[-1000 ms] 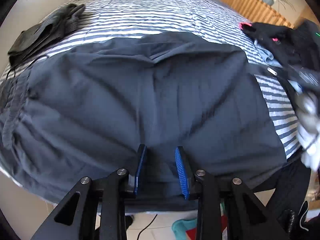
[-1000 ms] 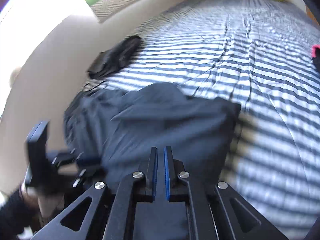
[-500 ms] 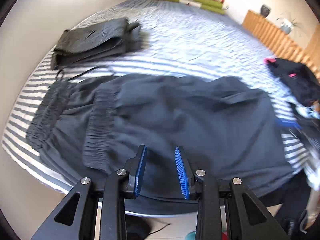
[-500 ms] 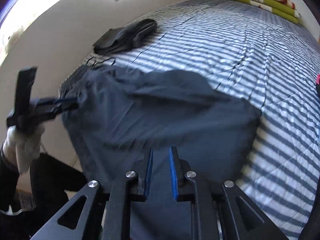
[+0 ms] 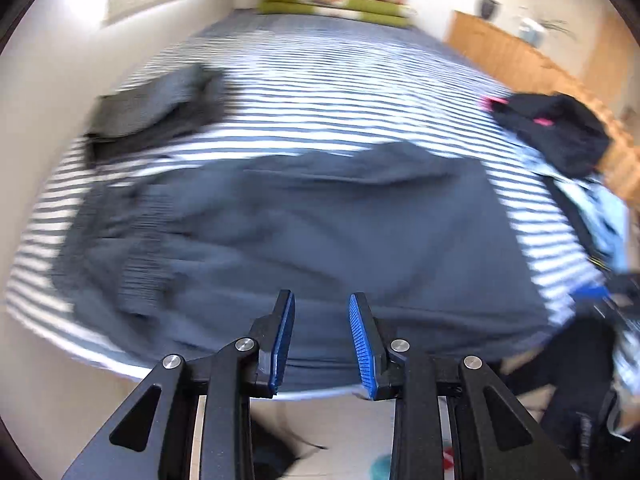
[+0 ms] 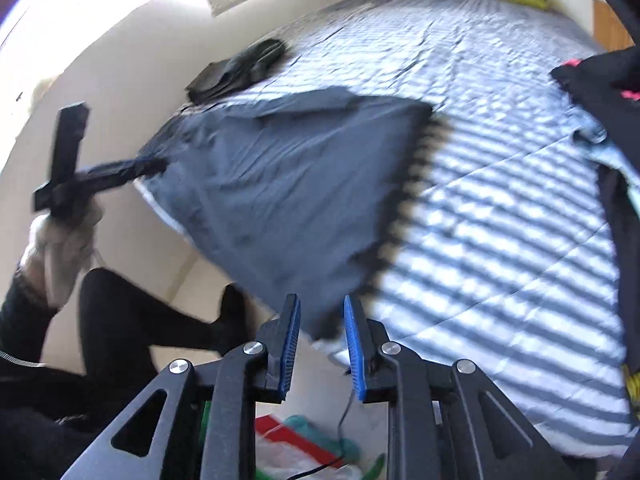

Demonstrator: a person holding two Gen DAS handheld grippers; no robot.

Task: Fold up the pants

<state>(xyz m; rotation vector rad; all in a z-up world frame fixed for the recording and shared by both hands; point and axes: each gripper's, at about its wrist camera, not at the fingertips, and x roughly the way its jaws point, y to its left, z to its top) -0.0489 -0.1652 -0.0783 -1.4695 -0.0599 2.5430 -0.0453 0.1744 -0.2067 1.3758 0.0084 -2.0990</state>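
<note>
Your dark pants [image 5: 312,232] lie folded along the near edge of the striped bed [image 5: 340,80]. Your left gripper [image 5: 322,340] and right gripper [image 6: 320,340] hang spread and empty off that edge; bare bedding stretches beyond the pants.

— What kind of room is this?
— A home bedroom: a bed [image 5: 360,92] with striped bedding, green pillows [image 5: 332,4] at its head, a wooden dresser [image 5: 520,60], and a clothes pile [image 5: 560,132].
</note>
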